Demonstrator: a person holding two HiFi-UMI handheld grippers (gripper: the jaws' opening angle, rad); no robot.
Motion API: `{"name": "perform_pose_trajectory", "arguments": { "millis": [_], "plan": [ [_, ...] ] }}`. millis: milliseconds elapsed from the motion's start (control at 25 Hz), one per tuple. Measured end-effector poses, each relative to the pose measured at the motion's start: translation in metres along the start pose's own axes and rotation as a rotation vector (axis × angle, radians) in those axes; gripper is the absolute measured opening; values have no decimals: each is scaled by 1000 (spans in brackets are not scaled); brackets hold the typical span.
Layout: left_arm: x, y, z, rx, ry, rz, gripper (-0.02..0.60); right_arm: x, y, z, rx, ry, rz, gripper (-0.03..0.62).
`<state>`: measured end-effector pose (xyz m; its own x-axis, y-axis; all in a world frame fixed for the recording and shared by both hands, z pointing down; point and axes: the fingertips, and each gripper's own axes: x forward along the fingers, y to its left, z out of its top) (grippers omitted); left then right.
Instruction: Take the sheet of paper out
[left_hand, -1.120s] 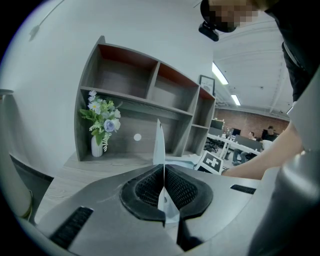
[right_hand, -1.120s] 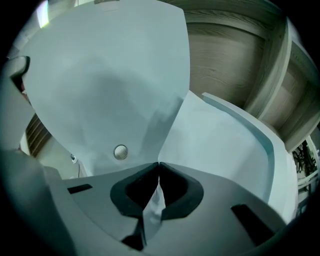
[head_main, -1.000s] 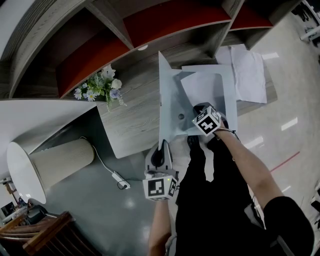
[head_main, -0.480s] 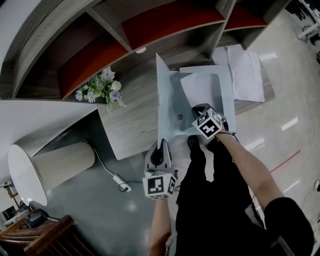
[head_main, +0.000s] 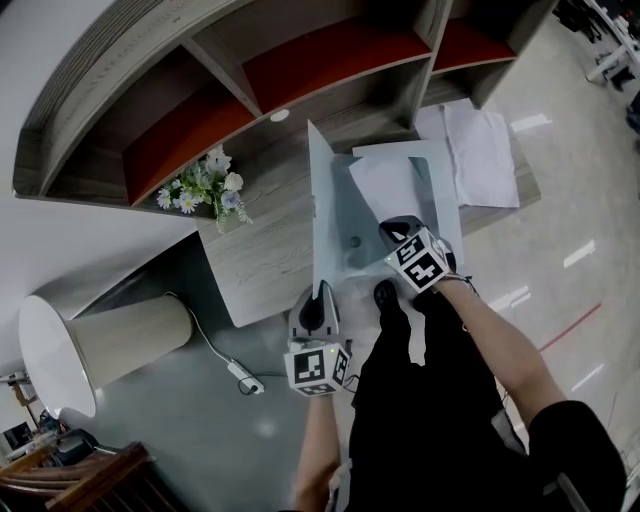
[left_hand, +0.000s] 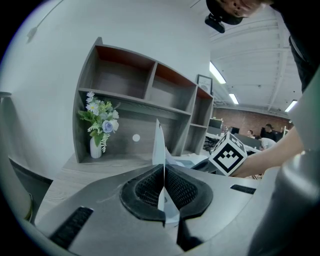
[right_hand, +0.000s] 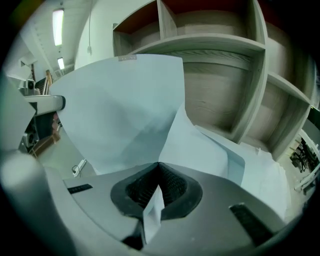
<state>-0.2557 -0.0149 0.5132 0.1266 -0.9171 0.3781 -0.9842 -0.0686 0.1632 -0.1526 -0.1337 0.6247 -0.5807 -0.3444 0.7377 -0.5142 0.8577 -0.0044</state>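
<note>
Two leaves of a pale, smooth plastic folder (head_main: 445, 200) are spreading apart on the wood-grain tabletop (head_main: 262, 262). One leaf is lying flat and the other is standing upright on its edge. We are pinching that upright cover (left_hand: 158, 145) in the left gripper (left_hand: 163, 189), whose ribbed black jaws are pressing together on its thin edge.

Inside the folder, a white sheet of paper (head_main: 385, 182) is resting partly on the flat leaf. It is curving upward at its near corner, where the jaws of our right gripper (right_hand: 157, 192) are clamping it tight.

Loose white sheets (head_main: 482, 150) are lying flat just beside the folder, toward the tabletop's end. A small vase of flowers (head_main: 205, 185) is sitting under a grey shelf unit (head_main: 90, 100) with red back panels.
</note>
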Motion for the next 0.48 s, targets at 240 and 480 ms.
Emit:
{"name": "perform_pose_trajectory", "arguments": {
  "millis": [240,480],
  "plan": [
    [1,-5,1,15,2,-5,14,-24,1,13,39,-56,-8,12],
    [2,-7,0,30,0,-1,14,-49,-1,30,45,-125,-20,12]
  ]
}}
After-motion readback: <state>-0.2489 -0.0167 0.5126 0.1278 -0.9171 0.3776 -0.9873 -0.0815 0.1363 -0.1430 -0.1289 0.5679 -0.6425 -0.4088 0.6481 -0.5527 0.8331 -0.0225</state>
